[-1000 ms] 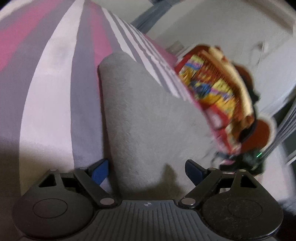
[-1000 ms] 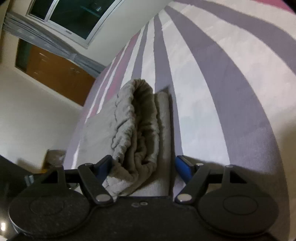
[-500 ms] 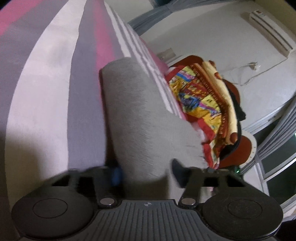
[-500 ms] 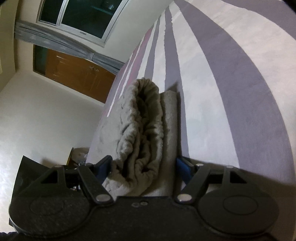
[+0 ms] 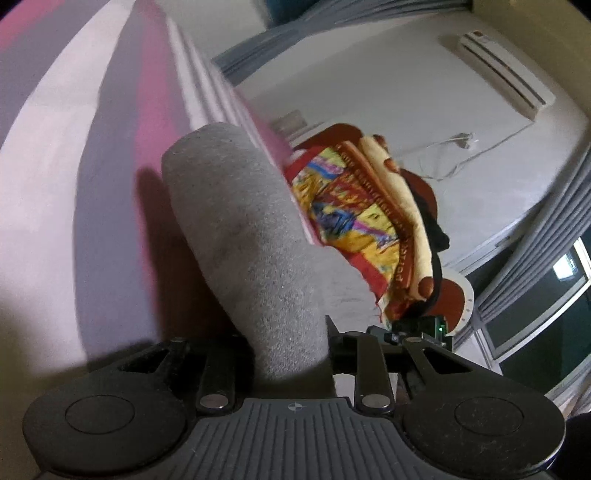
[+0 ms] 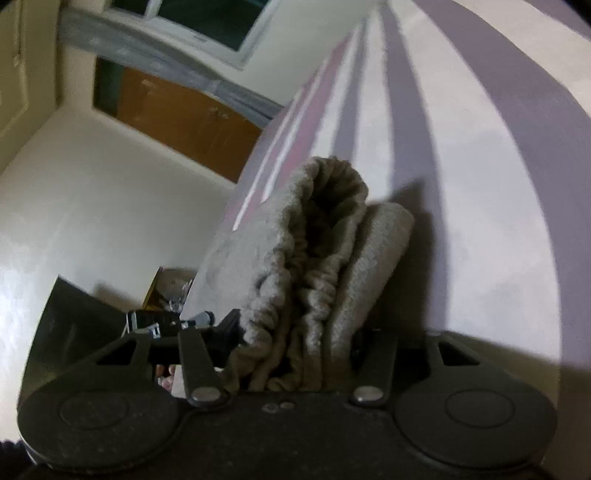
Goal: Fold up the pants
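The grey fleece pants [image 5: 240,229] lie folded on a bed cover [image 5: 55,166] striped in pink, grey and white. In the left wrist view a smooth folded end runs away from my left gripper [image 5: 291,347], whose jaws are closing and pinch the cloth between them. In the right wrist view the gathered elastic waistband of the pants [image 6: 325,258] bunches between the jaws of my right gripper [image 6: 295,343], which are also closing and press on the bundle. Both ends stand raised a little off the bed cover [image 6: 480,184]; the fingertips are hidden by cloth.
A pile of colourful red and yellow blankets [image 5: 354,206] sits past the bed's edge on the left gripper's side, under an air conditioner [image 5: 502,70]. On the right gripper's side are a wooden door [image 6: 184,118], a window [image 6: 207,18] and a small box [image 6: 166,288] by the wall.
Both pairs of jaws have come together on the pants, the left first, the right after it. The cloth has lifted at both ends and both views have tilted towards the walls.
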The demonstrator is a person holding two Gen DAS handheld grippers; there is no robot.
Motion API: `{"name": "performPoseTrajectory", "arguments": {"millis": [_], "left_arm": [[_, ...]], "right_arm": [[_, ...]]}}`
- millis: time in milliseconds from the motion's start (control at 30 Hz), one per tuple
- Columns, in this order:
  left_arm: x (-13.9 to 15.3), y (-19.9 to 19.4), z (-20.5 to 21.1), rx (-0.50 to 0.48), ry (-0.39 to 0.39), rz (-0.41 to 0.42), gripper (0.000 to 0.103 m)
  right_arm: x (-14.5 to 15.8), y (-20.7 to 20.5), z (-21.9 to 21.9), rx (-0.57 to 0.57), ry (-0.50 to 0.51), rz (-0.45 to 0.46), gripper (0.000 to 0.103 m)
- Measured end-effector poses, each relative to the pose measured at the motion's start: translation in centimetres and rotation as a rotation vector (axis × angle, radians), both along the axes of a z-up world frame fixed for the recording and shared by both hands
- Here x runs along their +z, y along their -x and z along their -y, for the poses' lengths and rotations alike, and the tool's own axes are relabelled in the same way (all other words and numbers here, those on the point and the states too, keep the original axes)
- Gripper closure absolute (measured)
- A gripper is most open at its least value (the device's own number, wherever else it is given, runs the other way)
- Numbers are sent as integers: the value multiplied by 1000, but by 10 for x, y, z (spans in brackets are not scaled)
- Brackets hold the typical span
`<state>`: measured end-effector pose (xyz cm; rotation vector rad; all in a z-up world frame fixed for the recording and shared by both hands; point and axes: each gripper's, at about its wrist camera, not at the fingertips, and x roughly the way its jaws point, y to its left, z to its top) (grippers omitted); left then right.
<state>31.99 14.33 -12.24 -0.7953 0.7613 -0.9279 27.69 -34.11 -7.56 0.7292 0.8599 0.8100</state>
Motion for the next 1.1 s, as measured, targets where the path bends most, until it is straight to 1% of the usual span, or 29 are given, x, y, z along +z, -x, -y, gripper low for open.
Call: {"name": "performPoseTrajectory", "arguments": {"millis": [133,300,333,400,467,533,600,700,733,767,800,833,900,1000,1100], "left_arm": [[22,-29,-11,37,7,35,76],[41,-84,-25,88,-16,61,76],[45,-96,-25,97,-34,62,76],[51,-122,-25,100,-92,76,76],[52,-143,-23,100,-124,73,76],[48,-160,-21,99,-147,67,76],[39,-172,-18,100,-165,52,76],[12,-184,-16,124,-204,6,76],[1,-187,-17,147,-225,-17,75],[-14,-190,-16,159,-241,-57,73],[-25,-188,-18,164,-221,-65,72],[-30,-187,-20,168,-191,-61,72],[-37,-187,-24,170,-140,-84,72],[-40,-180,-27,163,-118,-110,70],[-42,-162,-28,167,-123,-119,68]], "right_arm": [[17,-26,-6,19,-20,28,52],[35,-79,-19,18,-60,64,52],[37,-90,-22,15,-62,66,52],[41,-113,-28,9,-53,69,52],[41,-131,-31,2,-45,66,52],[36,-147,-34,-9,-54,54,52],[25,-160,-33,-26,-64,30,52],[5,-172,-34,-42,-48,-14,52],[-3,-176,-34,-49,-34,-32,51],[-11,-179,-35,-60,-15,-52,50],[-20,-182,-35,-77,21,-76,49],[-28,-183,-35,-87,33,-95,49],[-35,-179,-33,-104,-4,-100,47],[-33,-176,-33,-99,2,-93,45],[-30,-174,-30,-93,2,-113,43]]}}
